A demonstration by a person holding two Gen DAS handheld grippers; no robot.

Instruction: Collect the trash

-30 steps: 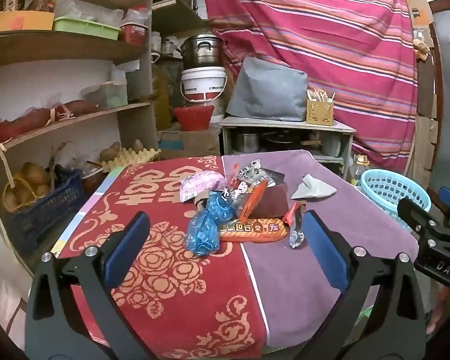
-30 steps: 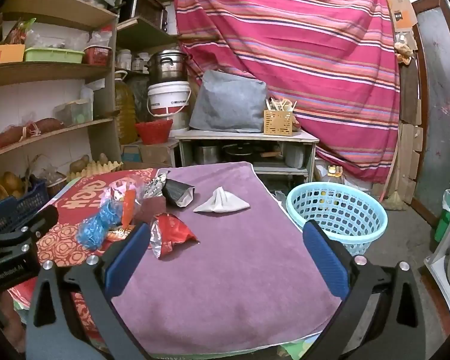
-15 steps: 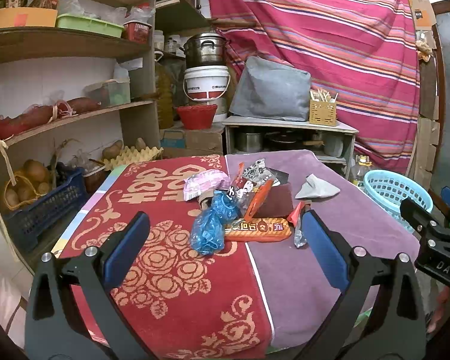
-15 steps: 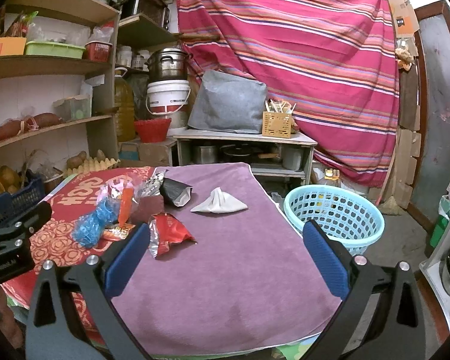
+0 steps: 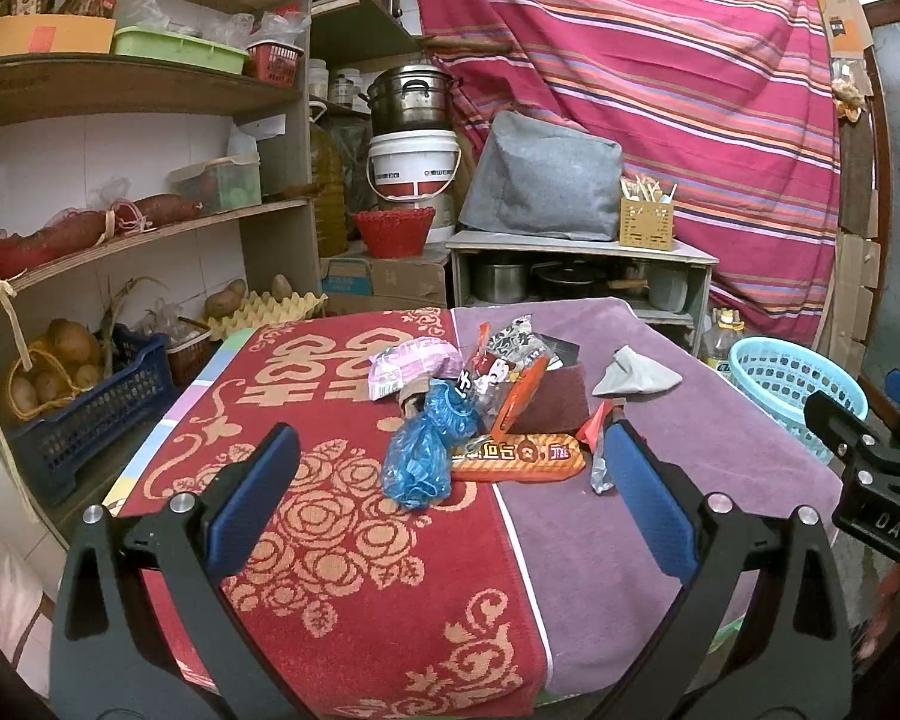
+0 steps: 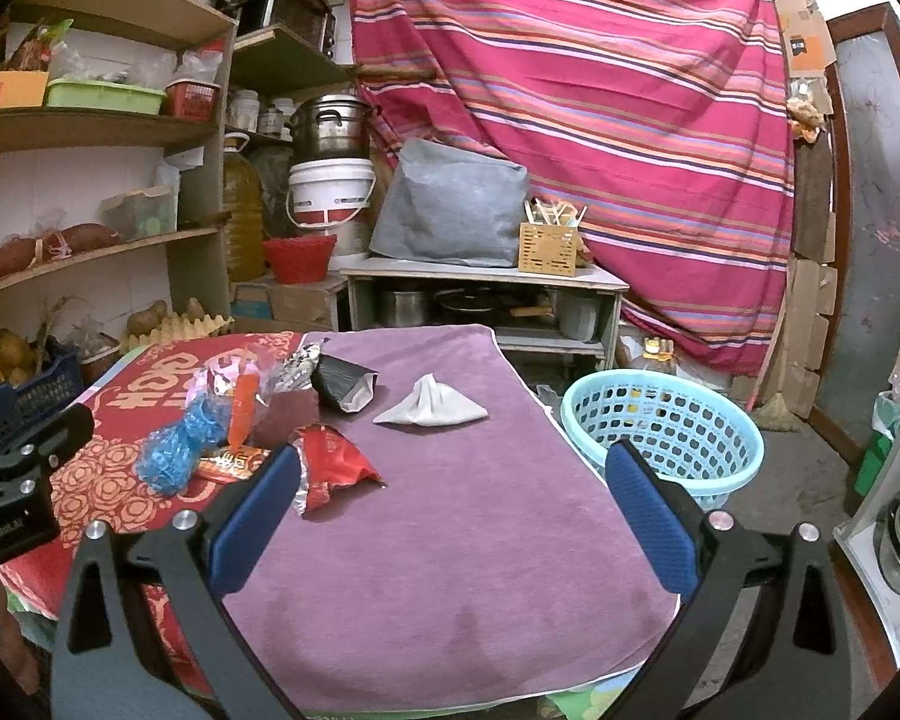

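The left gripper (image 5: 450, 480) is released, its blue-padded fingers (image 5: 252, 498) spread wide with nothing between them, held above the near end of the bench (image 5: 390, 600). The trash lies ahead of it, in a loose heap around the seam where the red patterned cloth meets the purple one. Nearest is a crumpled blue plastic bag (image 5: 420, 450), just beyond the fingertips and a little left of centre. Touching it on the right lies a flat orange wrapper (image 5: 519, 456), with a pink packet (image 5: 411, 363) and more wrappers piled behind.

The right gripper (image 6: 453, 498) is likewise released and empty, over the purple half of the bench. A torn red foil wrapper (image 6: 330, 468) lies just beside its left finger (image 6: 252, 516), partly hidden behind it. Farther on, a black pouch (image 6: 345, 384) and a folded white tissue (image 6: 429, 405) lie apart from each other on the purple cloth. A light blue basket (image 6: 660, 426) stands on the floor beside the bench, ahead and to the right of this gripper.
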